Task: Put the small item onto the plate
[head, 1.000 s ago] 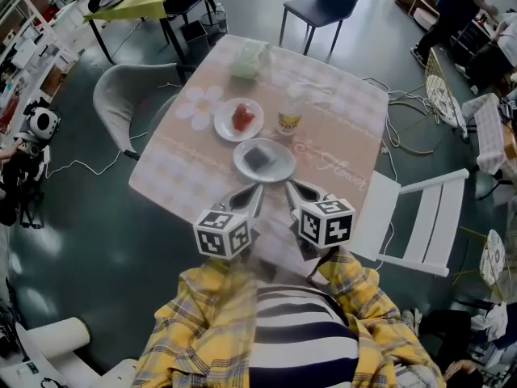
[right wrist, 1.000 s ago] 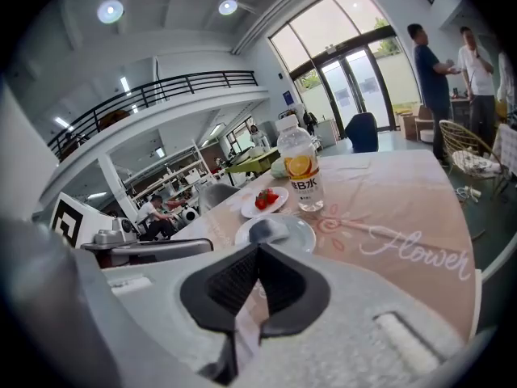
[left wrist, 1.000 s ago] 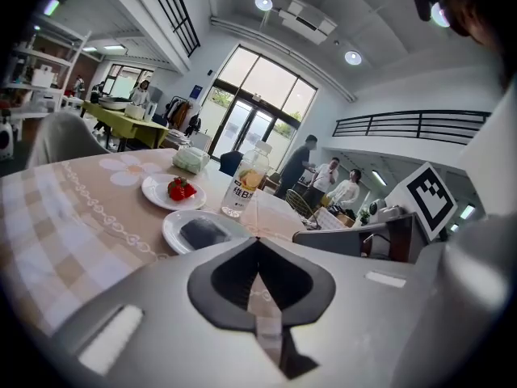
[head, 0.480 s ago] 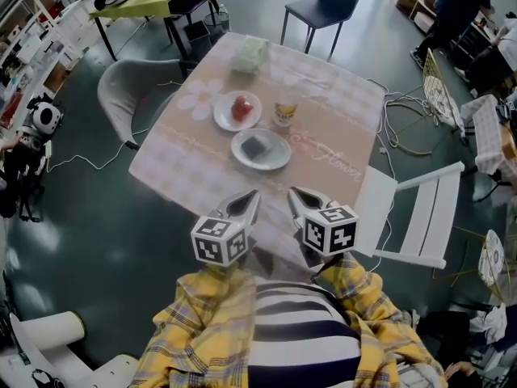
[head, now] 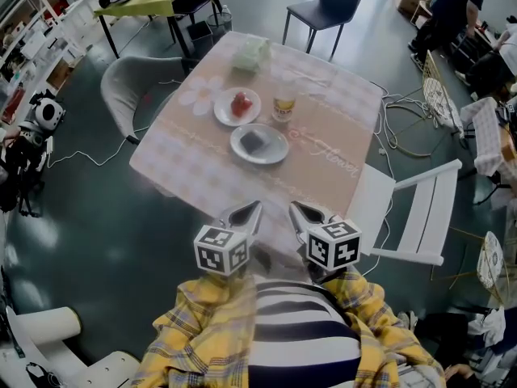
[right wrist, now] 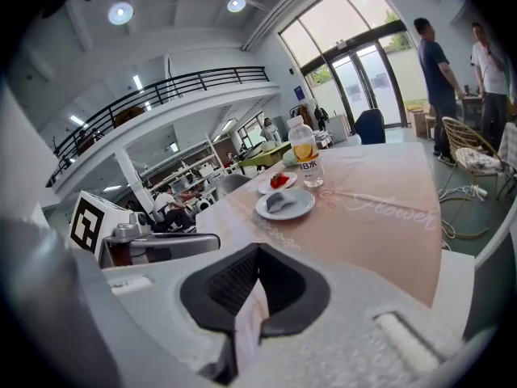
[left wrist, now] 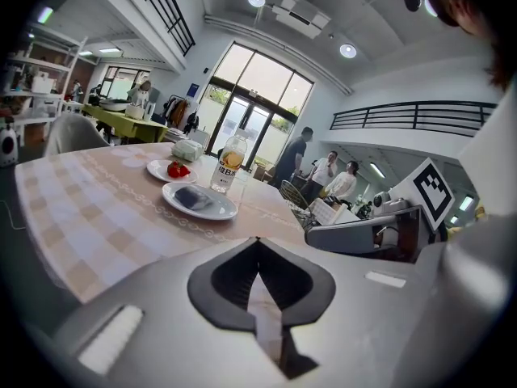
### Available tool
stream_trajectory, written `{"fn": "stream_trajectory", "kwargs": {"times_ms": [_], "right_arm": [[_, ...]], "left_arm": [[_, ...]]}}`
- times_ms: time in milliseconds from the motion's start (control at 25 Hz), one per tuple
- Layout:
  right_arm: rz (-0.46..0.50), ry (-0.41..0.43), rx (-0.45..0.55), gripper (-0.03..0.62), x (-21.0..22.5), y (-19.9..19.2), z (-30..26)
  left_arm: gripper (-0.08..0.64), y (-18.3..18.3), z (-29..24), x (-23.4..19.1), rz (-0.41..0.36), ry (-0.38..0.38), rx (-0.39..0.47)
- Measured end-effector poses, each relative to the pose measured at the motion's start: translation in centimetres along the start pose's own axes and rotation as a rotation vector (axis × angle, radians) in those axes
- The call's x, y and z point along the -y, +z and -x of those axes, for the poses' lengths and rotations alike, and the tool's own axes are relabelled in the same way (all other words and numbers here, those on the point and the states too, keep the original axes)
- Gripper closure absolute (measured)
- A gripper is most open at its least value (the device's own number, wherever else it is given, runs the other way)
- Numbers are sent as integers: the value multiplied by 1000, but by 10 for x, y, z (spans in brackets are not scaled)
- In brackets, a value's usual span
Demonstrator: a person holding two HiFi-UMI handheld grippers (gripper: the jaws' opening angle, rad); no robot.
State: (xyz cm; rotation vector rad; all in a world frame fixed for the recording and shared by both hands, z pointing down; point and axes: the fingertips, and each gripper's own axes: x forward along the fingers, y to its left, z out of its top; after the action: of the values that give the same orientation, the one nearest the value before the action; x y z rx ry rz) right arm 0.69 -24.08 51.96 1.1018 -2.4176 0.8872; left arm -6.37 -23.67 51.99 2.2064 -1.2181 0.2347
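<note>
Pink-and-cream checked cloth covered the table [head: 327, 164] in the head view. Near its middle sat a white plate [head: 279, 149] with the small dark grey item [head: 255, 141] lying on it. Just behind stood a second plate [head: 223, 111] carrying something red [head: 241, 103], with a clear bottle [head: 283, 103] beside it. A pale green packet [head: 250, 53] lay at the far edge. The left gripper [head: 249, 210] and the right gripper [head: 298, 210] hung side by side over the table's near edge, close to the person's striped shirt [head: 303, 338], both well apart from the plate. A white chair [head: 404, 217] stood at the table's right side.

In the left gripper view, the left gripper [left wrist: 258, 241] had its jaws pressed together at the tips with nothing between them. Beyond lay the plate [left wrist: 220, 212] with the grey item [left wrist: 191, 197] on it, then the red food [left wrist: 178, 170] and the bottle [left wrist: 229, 162]. The right gripper [left wrist: 363, 234] showed alongside.

In the right gripper view, the right gripper [right wrist: 257, 250] likewise had its jaws closed tip to tip, empty. The plate [right wrist: 300, 208] sat farther along the cloth, the grey item [right wrist: 275, 203] resting on it, with the red food [right wrist: 279, 180] and bottle [right wrist: 305, 153] behind. The left gripper [right wrist: 161, 245] showed at the left.
</note>
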Motion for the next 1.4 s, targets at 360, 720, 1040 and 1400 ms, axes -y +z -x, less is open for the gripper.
{"fn": "stream_trajectory", "kwargs": {"times_ms": [360, 720, 1040, 1400], "right_arm": [[36, 12, -39, 592, -1, -30, 17], [28, 25, -39, 592, -4, -34, 12], [47, 36, -54, 592, -5, -35, 8], [42, 30, -40, 592, 1, -27, 9]], "left_arm": [[558, -21, 16, 9, -35, 25, -13], [558, -32, 25, -1, -4, 54, -16], [558, -32, 21, 0, 9, 49, -9], [558, -22, 16, 1, 1, 42, 6]]}}
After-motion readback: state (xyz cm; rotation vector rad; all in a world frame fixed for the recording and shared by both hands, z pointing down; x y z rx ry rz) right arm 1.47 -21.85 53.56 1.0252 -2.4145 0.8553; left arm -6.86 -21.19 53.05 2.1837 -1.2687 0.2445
